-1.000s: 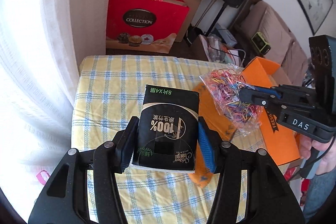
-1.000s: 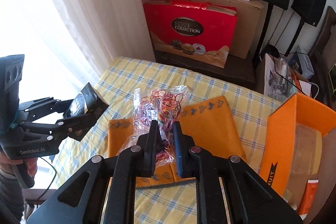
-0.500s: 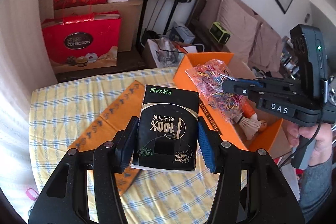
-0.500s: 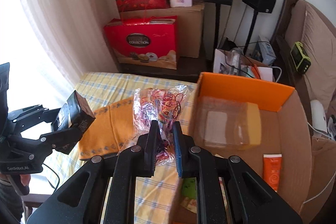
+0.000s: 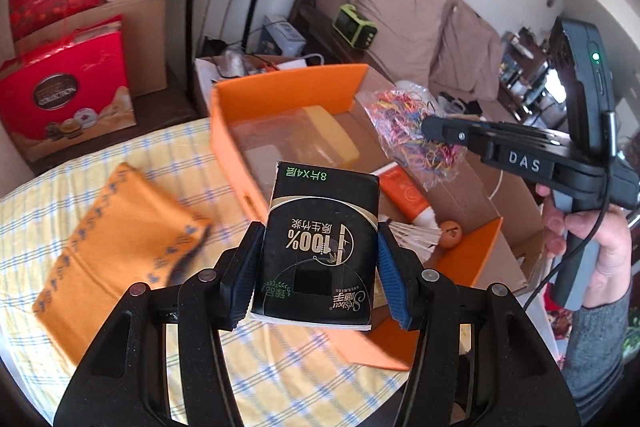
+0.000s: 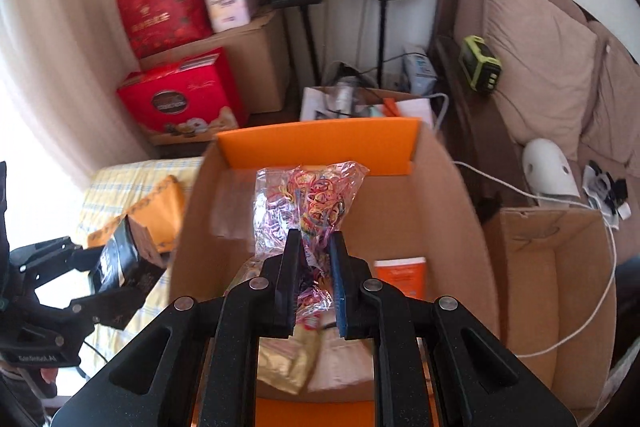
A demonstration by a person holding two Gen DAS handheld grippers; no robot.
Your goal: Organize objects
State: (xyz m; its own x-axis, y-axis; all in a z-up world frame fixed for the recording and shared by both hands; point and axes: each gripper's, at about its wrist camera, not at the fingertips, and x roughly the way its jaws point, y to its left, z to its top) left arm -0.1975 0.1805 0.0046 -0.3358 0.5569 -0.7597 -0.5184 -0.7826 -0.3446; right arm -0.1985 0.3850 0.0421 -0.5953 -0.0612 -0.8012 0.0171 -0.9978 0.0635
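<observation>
My left gripper (image 5: 318, 259) is shut on a black tissue pack (image 5: 320, 231) with "100%" printed on it, held in the air over the table edge beside the orange box (image 5: 288, 95). My right gripper (image 6: 314, 259) is shut on a clear bag of coloured rubber bands (image 6: 308, 203), hanging above the inside of the orange cardboard box (image 6: 320, 145). In the left wrist view the bag of rubber bands (image 5: 412, 135) hangs from the right gripper (image 5: 430, 125) over the box. The right wrist view shows the left gripper (image 6: 100, 267) with the tissue pack (image 6: 120, 259) at lower left.
An orange cloth (image 5: 116, 239) lies on the yellow checked tablecloth (image 5: 168, 155). Inside the box lie an orange tube (image 6: 400, 275), a shuttlecock (image 5: 416, 235), an orange ball (image 5: 450, 233) and a gold packet (image 6: 286, 363). A brown carton (image 6: 548, 267) stands right of the box. Red gift bags, speakers and a sofa lie beyond.
Both grippers swung away from the curtain side of the table towards the orange box, each keeping its load. The rubber-band bag now hangs over the box interior.
</observation>
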